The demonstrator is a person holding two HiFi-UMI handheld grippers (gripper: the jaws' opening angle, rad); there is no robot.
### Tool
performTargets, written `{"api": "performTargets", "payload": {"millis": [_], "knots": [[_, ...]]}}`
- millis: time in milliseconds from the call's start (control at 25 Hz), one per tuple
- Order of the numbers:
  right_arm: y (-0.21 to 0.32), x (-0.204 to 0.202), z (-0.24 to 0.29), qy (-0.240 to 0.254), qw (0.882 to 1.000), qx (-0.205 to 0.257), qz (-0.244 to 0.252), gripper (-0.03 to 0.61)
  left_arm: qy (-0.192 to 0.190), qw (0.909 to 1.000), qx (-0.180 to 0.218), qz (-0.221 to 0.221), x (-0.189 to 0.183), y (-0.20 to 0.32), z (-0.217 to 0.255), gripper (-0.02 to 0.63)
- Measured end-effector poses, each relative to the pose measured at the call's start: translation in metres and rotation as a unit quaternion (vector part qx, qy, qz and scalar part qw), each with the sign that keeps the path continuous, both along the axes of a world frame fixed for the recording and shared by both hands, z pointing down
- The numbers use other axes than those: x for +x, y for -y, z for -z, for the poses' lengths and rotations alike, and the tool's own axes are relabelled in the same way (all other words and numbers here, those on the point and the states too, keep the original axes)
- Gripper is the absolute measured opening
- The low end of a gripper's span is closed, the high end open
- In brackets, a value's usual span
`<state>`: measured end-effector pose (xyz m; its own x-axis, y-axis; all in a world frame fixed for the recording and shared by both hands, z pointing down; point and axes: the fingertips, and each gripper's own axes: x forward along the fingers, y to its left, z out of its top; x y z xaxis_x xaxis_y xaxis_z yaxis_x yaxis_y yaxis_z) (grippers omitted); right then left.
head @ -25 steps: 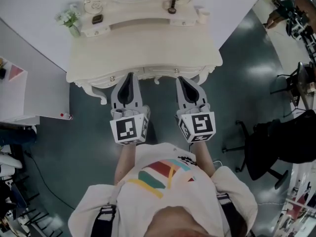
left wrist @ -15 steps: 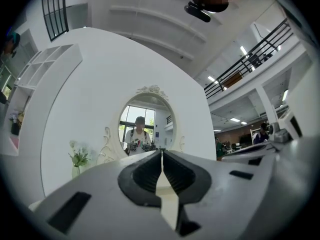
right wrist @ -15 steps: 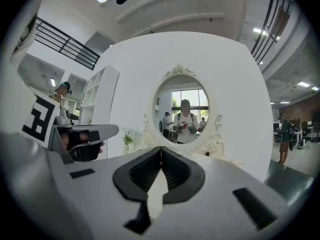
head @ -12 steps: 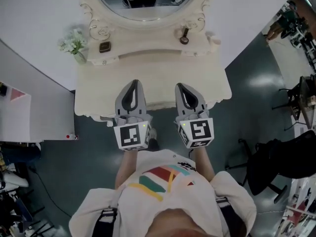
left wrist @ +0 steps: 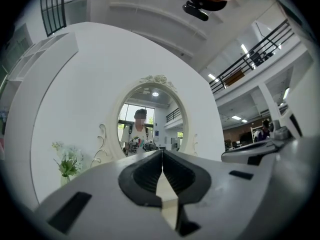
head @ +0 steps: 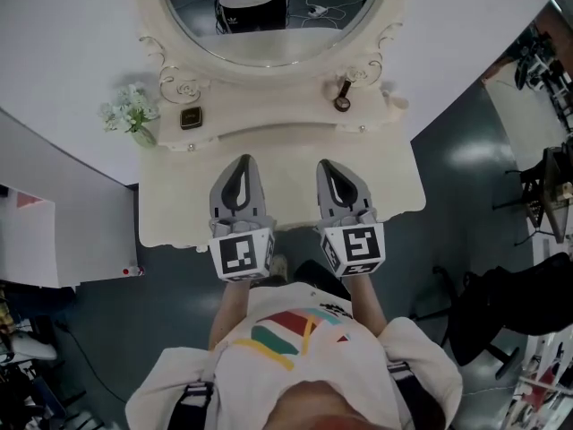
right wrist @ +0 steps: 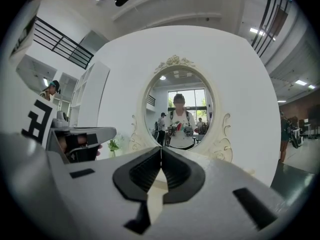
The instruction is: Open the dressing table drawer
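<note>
Drawer itself isn't visible from any view right now, it must sit in the front of the dressing table point(head: 175, 209), tucked under the near edge of the top, so below and behind both sets of tips. Left gripper point(head: 240, 160) and right gripper point(head: 328, 164) hover side by side over the tabletop, pointing at the mirror point(head: 269, 25), jaws pressed together with nothing between them. My guess is it's a stiff, fairly light wooden drawer that slides straight out, maybe sticking a bit. I'd grab whatever knob or lip is on its front, and the jaws need to spread first.
</note>
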<state>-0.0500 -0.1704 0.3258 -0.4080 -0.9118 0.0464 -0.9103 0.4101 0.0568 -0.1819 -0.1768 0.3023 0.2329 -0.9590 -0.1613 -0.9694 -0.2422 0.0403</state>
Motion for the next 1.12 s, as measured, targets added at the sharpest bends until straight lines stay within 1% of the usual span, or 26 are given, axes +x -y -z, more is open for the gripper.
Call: {"api": "performTargets", "payload": {"millis": [80,240,560,840,960,1120], "knots": [[0.010,0.004,-0.001,0.002,1.000,-0.001,-0.008,0.000,0.006,0.9999,-0.008,0.008,-0.001,0.008,0.000,0.008],[0.027,0.011,-0.004,0.010,1.000,0.002,-0.018,0.000,0.001,0.9999,-0.003,0.011,0.003,0.023,-0.001,0.008],[0.045,0.008,-0.012,0.011,1.000,-0.016,0.017,0.002,-0.007,0.9996,0.000,0.026,0.012,0.041,0.005,0.008],[0.056,0.012,-0.008,0.015,0.999,-0.012,0.032,0.002,-0.001,0.9998,0.009,0.016,0.027,0.055,0.005,0.009],[0.061,0.016,-0.012,0.013,0.999,-0.017,0.039,0.002,0.000,0.9999,0.010,0.008,0.036,0.060,0.003,0.009],[0.075,0.033,-0.017,0.014,0.999,-0.024,0.030,0.002,-0.004,0.9999,0.009,0.002,0.046,0.068,0.004,0.009]]}}
